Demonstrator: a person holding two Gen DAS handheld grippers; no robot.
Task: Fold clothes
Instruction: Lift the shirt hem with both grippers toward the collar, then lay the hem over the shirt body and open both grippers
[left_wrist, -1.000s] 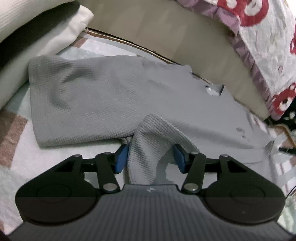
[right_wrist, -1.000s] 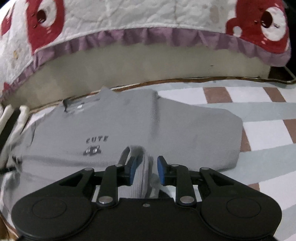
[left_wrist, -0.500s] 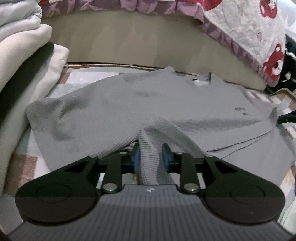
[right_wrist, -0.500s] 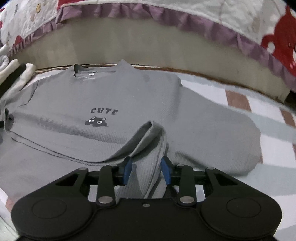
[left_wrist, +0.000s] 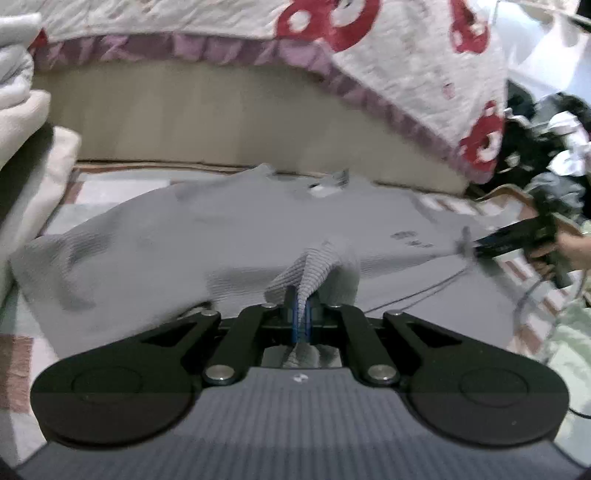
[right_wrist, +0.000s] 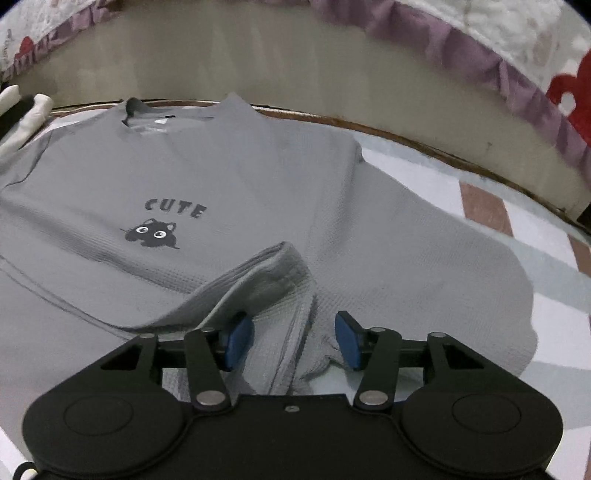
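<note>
My left tool (left_wrist: 301, 314) is pinched tight on a raised fold of the grey waffle-knit T-shirt (left_wrist: 192, 240), its blue pads (left_wrist: 295, 317) meeting on the cloth. My right tool (right_wrist: 291, 341) is opening, its pads clear of the bunched hem that lies between them. The shirt lies spread front-up on a checked mat (right_wrist: 546, 258), its "CUTE" print (right_wrist: 173, 209) showing, collar toward the bed's quilt (left_wrist: 406, 62). A stack of pale folded laundry (left_wrist: 26, 147) sits beside it.

Dim indoor light, motion blur, fisheye-bent edges
</note>
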